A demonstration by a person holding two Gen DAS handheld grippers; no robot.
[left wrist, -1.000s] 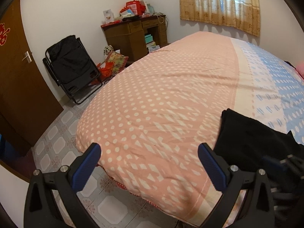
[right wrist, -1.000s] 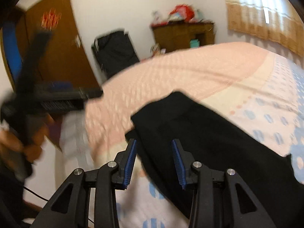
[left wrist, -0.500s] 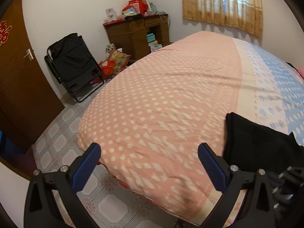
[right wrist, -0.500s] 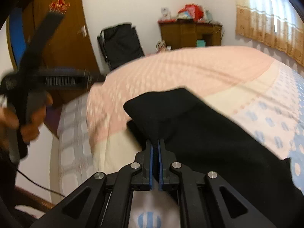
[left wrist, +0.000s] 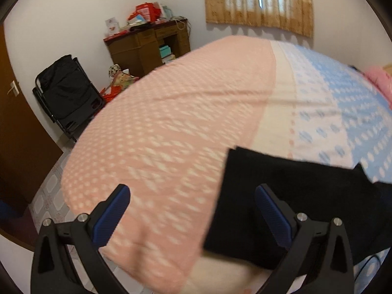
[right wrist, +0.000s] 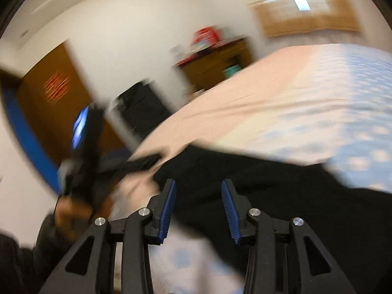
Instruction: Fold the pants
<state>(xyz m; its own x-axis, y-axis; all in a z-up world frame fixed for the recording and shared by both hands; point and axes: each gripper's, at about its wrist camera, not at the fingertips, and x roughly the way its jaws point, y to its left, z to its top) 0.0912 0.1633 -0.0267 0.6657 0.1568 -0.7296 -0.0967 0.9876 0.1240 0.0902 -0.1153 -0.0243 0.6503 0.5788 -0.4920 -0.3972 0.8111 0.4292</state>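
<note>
Black pants [left wrist: 289, 196], lower right, apparently folded; right tongs [right wrist: 198, 208] just reopened, empty; left tongs [left wrist: 192, 216] apart: square edges before regripping.

Soft daylight from the curtained window [left wrist: 259, 2] at 12 o'clock, mild blur across the bed [left wrist: 186, 112], right wrist view heavily motion-smeared (window glare blown out), fisheye bending, black vignette at corners
</note>
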